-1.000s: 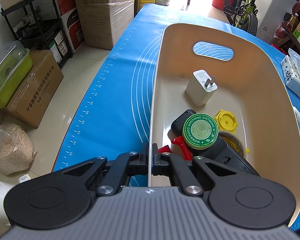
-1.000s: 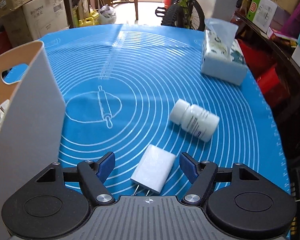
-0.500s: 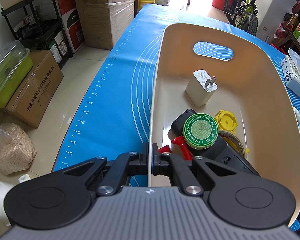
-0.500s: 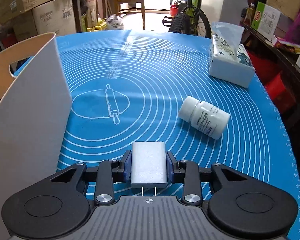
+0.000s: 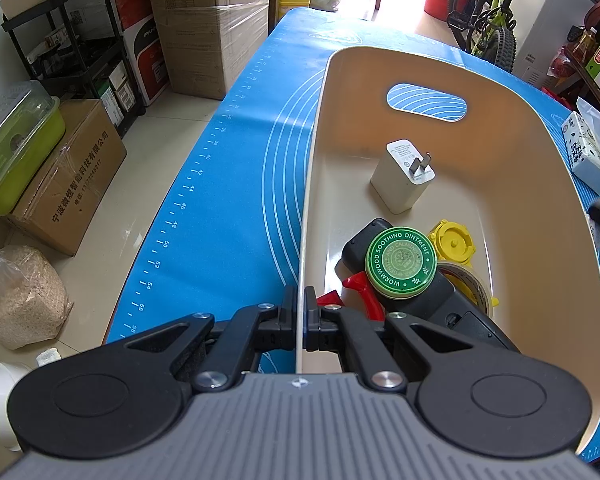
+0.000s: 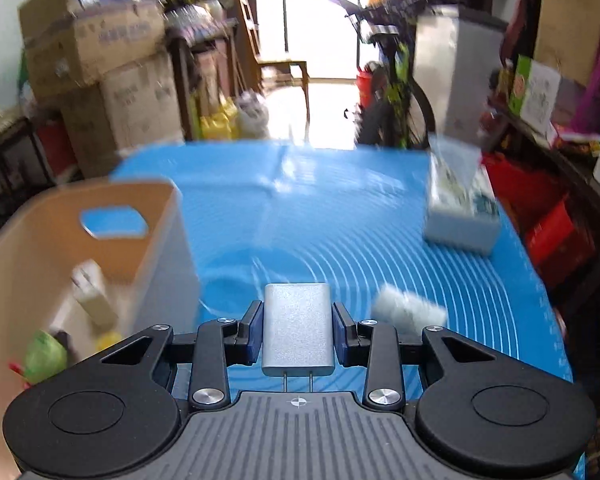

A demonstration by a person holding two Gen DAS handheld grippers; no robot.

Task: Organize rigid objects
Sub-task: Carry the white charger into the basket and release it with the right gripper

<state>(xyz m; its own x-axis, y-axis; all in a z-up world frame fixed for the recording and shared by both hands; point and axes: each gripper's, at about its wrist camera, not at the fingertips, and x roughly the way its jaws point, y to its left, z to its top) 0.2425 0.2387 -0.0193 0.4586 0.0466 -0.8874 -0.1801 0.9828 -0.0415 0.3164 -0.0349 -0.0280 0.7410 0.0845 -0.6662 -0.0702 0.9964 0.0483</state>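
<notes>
My left gripper [image 5: 300,312] is shut on the near left wall of the cream bin [image 5: 540,184], which stands on the blue mat. Inside the bin lie a white charger [image 5: 400,184], a green ointment tin [image 5: 400,262], a yellow cap [image 5: 454,240], a tape roll [image 5: 474,284], a black device and a red piece. My right gripper [image 6: 298,330] is shut on a second white charger [image 6: 298,328], lifted clear of the mat with its prongs toward the camera. A white pill bottle [image 6: 408,312] lies on the mat just right of it. The bin [image 6: 164,248] sits to the left.
A tissue box [image 6: 460,216] stands at the mat's far right. Cardboard boxes, a black shelf and a green-lidded container line the floor on the left. A bicycle and a white appliance stand beyond the table's far end. The right wrist view is motion-blurred.
The right gripper closed on the white charger, then lifted it off the mat and tipped upward. The left gripper has kept its hold on the bin wall without moving.
</notes>
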